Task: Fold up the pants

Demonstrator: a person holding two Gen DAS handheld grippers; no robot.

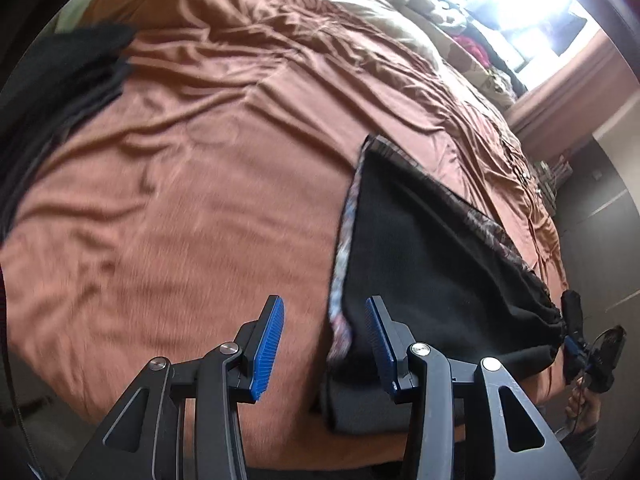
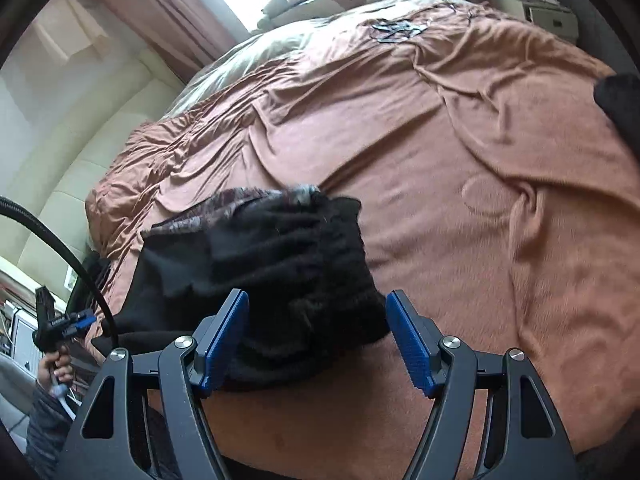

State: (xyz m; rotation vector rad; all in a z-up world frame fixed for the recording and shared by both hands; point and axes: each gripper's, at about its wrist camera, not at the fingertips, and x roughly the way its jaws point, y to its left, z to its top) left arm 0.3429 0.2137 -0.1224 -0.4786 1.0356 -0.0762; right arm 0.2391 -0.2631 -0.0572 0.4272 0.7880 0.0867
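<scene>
Black pants (image 1: 432,272) with a patterned inner side lie partly folded on the rust-brown bedspread (image 1: 200,200), near the bed's front edge. My left gripper (image 1: 324,344) is open and empty, just left of the pants' near edge. The right gripper (image 1: 576,340) shows at the pants' far right end in the left wrist view. In the right wrist view my right gripper (image 2: 316,336) is open, its blue pads either side of the bunched black fabric (image 2: 280,272), not closed on it. The left gripper (image 2: 60,324) shows at far left.
A pile of dark clothes (image 1: 60,92) lies at the bed's left side, also showing at the right edge in the right wrist view (image 2: 620,96). Pillows and clutter (image 1: 460,20) sit by the bright window. Small dark items (image 2: 396,28) lie on the far bedspread.
</scene>
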